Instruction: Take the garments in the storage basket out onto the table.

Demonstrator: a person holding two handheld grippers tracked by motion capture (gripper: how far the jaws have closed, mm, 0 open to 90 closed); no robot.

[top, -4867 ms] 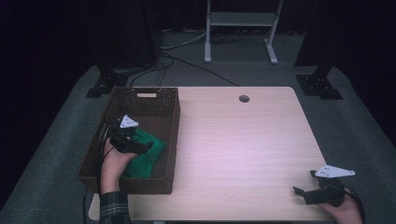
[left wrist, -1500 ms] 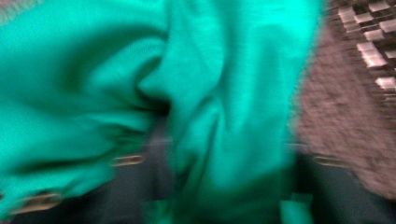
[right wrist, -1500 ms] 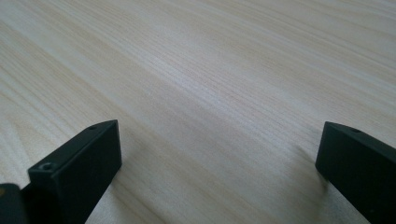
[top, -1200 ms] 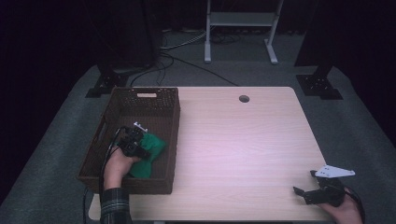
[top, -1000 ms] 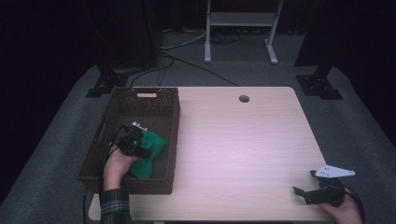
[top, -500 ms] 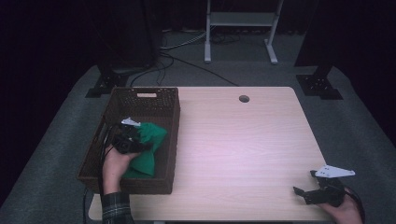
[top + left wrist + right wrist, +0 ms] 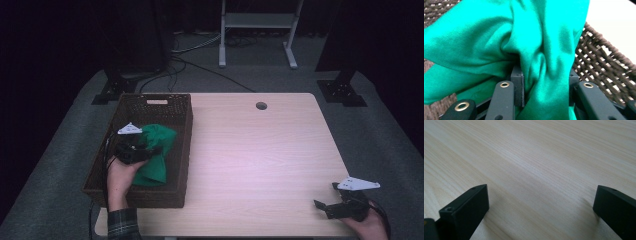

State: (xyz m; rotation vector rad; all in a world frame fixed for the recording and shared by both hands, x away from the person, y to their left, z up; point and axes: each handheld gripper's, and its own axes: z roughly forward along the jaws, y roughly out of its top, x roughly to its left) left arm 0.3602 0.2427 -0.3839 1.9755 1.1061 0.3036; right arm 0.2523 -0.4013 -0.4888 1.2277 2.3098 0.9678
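Observation:
A green cloth point(image 7: 156, 150) is bunched up inside the dark woven basket point(image 7: 172, 197) at the table's left. My left gripper point(image 7: 150, 148) is shut on a fold of that cloth and holds it a little above the basket floor. Seen close in the left gripper view, the green cloth point(image 7: 529, 50) is pinched between the two black jaws, with the basket wall point(image 7: 599, 67) behind it. At the table's near right corner my right gripper point(image 7: 325, 206) rests low over the wood, open. Its two fingertips point(image 7: 469, 207) stand wide apart with bare wood between them.
The light wood table point(image 7: 250, 150) has a round cable hole point(image 7: 261, 105) near its far edge. Grey carpet, cables and a metal stand point(image 7: 255, 30) lie beyond the table.
My left gripper has risen and drifted toward the far end of the basket, drawing the green cloth up with it. The right gripper has stayed put.

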